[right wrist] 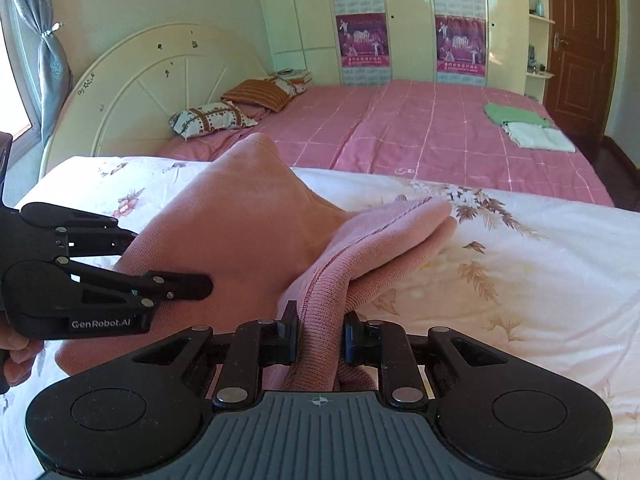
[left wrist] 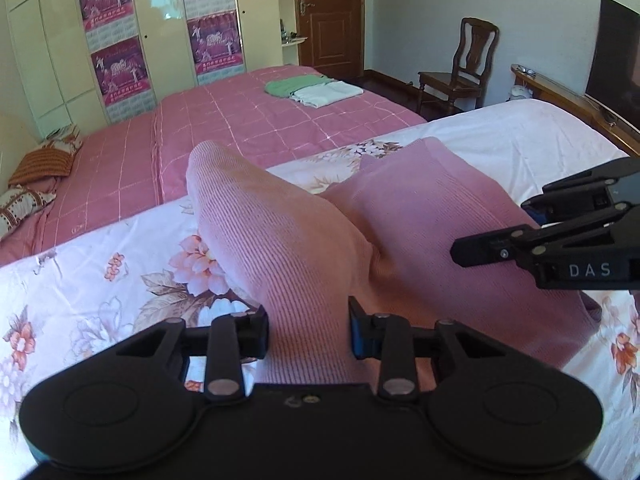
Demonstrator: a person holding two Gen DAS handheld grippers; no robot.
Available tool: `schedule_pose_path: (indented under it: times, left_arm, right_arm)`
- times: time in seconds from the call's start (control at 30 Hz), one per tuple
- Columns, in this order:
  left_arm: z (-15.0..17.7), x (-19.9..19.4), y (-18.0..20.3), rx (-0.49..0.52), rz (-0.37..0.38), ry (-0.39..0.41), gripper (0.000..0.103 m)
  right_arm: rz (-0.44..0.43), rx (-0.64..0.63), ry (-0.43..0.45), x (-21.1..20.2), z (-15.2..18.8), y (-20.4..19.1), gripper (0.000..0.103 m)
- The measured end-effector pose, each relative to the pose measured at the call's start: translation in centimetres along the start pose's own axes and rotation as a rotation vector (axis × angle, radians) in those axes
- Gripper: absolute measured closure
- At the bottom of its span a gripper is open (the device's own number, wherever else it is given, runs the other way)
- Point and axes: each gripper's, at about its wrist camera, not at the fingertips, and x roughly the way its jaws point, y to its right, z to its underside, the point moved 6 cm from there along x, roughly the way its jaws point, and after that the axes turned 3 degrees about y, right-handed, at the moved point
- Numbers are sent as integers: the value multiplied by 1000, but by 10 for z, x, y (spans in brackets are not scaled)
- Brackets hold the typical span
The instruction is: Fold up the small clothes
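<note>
A pink ribbed knit garment (left wrist: 304,240) lies partly lifted over the floral sheet (left wrist: 100,280). My left gripper (left wrist: 308,332) is shut on a raised fold of it, cloth filling the gap between the fingers. My right gripper (right wrist: 320,338) is shut on another bunched edge of the same pink garment (right wrist: 240,224), held up off the sheet. The right gripper also shows at the right of the left wrist view (left wrist: 496,228). The left gripper shows at the left of the right wrist view (right wrist: 172,264).
Beyond the floral sheet (right wrist: 520,260) lies a pink checked bedspread (left wrist: 240,128) with a folded green garment (left wrist: 296,84) and a folded white garment (left wrist: 324,94). Pillows (right wrist: 224,114) lie by a round headboard. A wooden chair (left wrist: 460,68), a TV (left wrist: 612,68) and wardrobes stand around.
</note>
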Motion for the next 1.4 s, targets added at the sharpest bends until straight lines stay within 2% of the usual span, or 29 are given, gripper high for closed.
schedule_pose_path:
  times: [0.2,0.4,0.77,0.97,1.03,1.13,1.2,1.27,1.3,1.33,1.37,1.4]
  left_arm:
    - [12,-38,-27,6,2,29,70]
    - [38,-76,-75,-17,-27,34,70]
    - [111,-120,-177,-116,-72,-15,70]
    - [166,-119,-221,-200,-49,-79,68]
    - [186,-111,-231,-248,-36,-85,61]
    - [204,-111,-247,-341,-5,-29,51]
    - [208,-111,-250,-371,4,-6,48]
    - [210,-114,-251,-361,-7,-6,36]
    - [211,-118,-254,-345,-25,-12,26]
    - [212,-126,-259,-339,-34,-2,27]
    - [211,-136,-262,-342,-42,21,29]
    - [208,-145,-267,-348,-60,43,38]
  right_arm:
    - [12,-22,21,-12,-8,-42,83]
    - [-10,-44,25,-2,-14,-101,83]
    - [-109,-88,-24,59,-6,-230,83]
    - [-149,-91,-87,91,19,-269,83]
    - [-141,-60,-125,101,38,-264,83]
    - [-108,9,-188,119,61,-246,83]
    - [-112,27,-186,123,70,-241,83]
    - [-113,30,-180,125,70,-240,82]
    - [-116,34,-179,123,68,-239,82]
    - [-119,30,-179,120,65,-240,74]
    - [-100,23,-182,117,62,-238,62]
    - [-42,10,-164,109,57,-234,41]
